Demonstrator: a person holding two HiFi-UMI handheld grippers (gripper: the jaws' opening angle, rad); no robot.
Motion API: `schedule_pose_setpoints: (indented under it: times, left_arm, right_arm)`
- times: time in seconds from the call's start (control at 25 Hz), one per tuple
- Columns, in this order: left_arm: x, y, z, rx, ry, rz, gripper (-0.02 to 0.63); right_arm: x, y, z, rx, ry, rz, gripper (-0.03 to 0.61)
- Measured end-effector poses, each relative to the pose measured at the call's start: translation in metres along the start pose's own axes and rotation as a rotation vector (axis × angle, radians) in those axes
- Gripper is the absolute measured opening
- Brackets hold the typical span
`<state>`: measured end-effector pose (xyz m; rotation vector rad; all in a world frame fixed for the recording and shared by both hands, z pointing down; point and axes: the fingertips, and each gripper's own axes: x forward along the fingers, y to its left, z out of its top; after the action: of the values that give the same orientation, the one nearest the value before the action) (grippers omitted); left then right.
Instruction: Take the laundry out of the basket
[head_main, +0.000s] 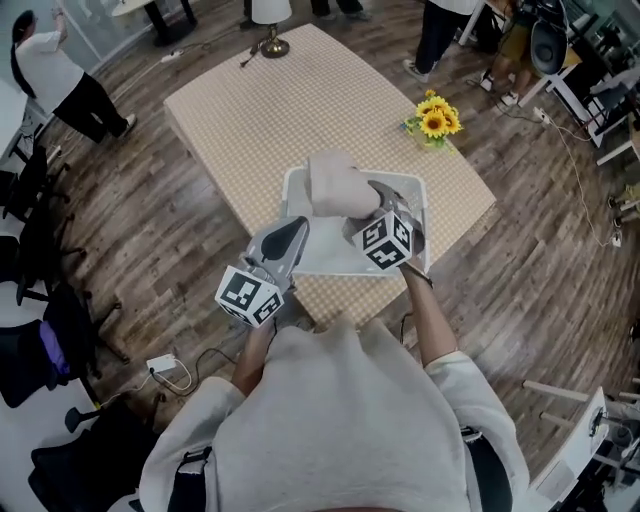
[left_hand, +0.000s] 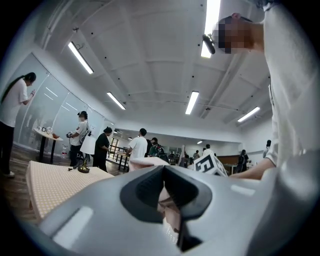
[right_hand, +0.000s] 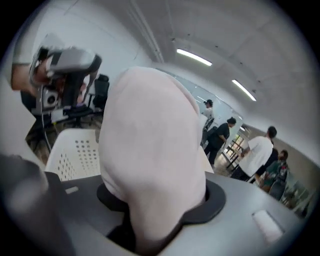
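Hold tight with the right gripper (right_hand: 150, 227), jaws half shut and squeezing a fat fold of the soft pink cloth (right_hand: 150, 135), right between the pads. Squeeze no harder and no softer, so as not to drop it. Lift straight up, slowly, high enough to pull the hanging end clear of the white basket (right_hand: 67, 150), just below the jaws and a bit to their left. Watch for a snag on the rim. Next, use the left gripper (left_hand: 162, 182), jaws close together, nothing plainly pinched, only a peep of pale cloth past the tips. Open it and catch the loose end from below, or press down on the basket in case of a tug upward with the cloth. Then swing away and lay the cloth flat on the checked table (head_main: 250, 110), out past both tips. Stay away from the sunflowers (head_main: 436, 120), far off on the right gripper's side, most likely easy to knock over.
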<state>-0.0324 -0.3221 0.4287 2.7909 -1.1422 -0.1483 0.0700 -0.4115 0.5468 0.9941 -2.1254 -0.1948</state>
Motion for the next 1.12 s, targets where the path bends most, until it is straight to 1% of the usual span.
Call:
schedule_pose_setpoints:
  times: [0.04, 0.12, 0.2, 0.24, 0.28, 0.32, 0.4, 0.44, 0.56, 0.64, 0.76, 0.92, 1.12]
  left_arm:
    - [-0.001, -0.001, -0.002, -0.001, 0.003, 0.002, 0.008]
    - [-0.003, -0.002, -0.004, 0.002, 0.006, 0.007, 0.008]
    - [-0.006, -0.004, -0.002, 0.007, 0.005, 0.01, 0.008]
    - [-0.007, -0.005, 0.0, 0.01, 0.003, 0.01, 0.008]
    - [-0.009, -0.007, 0.002, 0.012, 0.001, 0.007, 0.008]
    - [-0.009, -0.008, 0.004, 0.014, -0.002, 0.002, 0.008]
    - [-0.01, -0.01, 0.008, 0.017, -0.007, -0.01, 0.008]
    - [-0.011, -0.01, 0.009, 0.018, -0.01, -0.017, 0.008]
    - [-0.015, -0.011, 0.012, 0.023, -0.015, -0.037, 0.008]
    - [-0.02, -0.01, 0.011, 0.025, -0.011, -0.052, 0.008]
    - [-0.027, -0.009, 0.009, 0.011, -0.002, -0.08, 0.008]
    - [-0.04, -0.01, 0.009, -0.004, -0.009, -0.115, 0.008]
    - [-0.055, -0.015, 0.006, -0.011, -0.02, -0.122, 0.008]
  right_arm:
    - [-0.006, -0.002, 0.001, 0.103, -0.042, 0.002, 0.261]
    - [-0.021, -0.008, 0.004, 0.355, -0.158, 0.02, 0.259]
    - [-0.04, -0.016, 0.009, 0.626, -0.313, 0.046, 0.259]
    - [-0.051, -0.02, 0.01, 0.74, -0.39, 0.047, 0.261]
    - [-0.061, -0.024, 0.011, 0.823, -0.45, 0.033, 0.261]
    - [-0.07, -0.028, 0.01, 0.864, -0.487, 0.005, 0.261]
    - [-0.084, -0.032, 0.011, 0.859, -0.509, -0.058, 0.262]
    - [-0.09, -0.031, 0.012, 0.85, -0.512, -0.075, 0.262]
    - [-0.102, -0.024, 0.019, 0.856, -0.531, -0.079, 0.262]
    - [-0.107, -0.016, 0.023, 0.841, -0.526, -0.086, 0.262]
    - [-0.113, -0.006, 0.03, 0.804, -0.507, -0.113, 0.262]
    - [-0.135, 0.003, 0.046, 0.793, -0.537, -0.146, 0.262]
    - [-0.16, 0.028, 0.051, 0.78, -0.554, -0.169, 0.262]
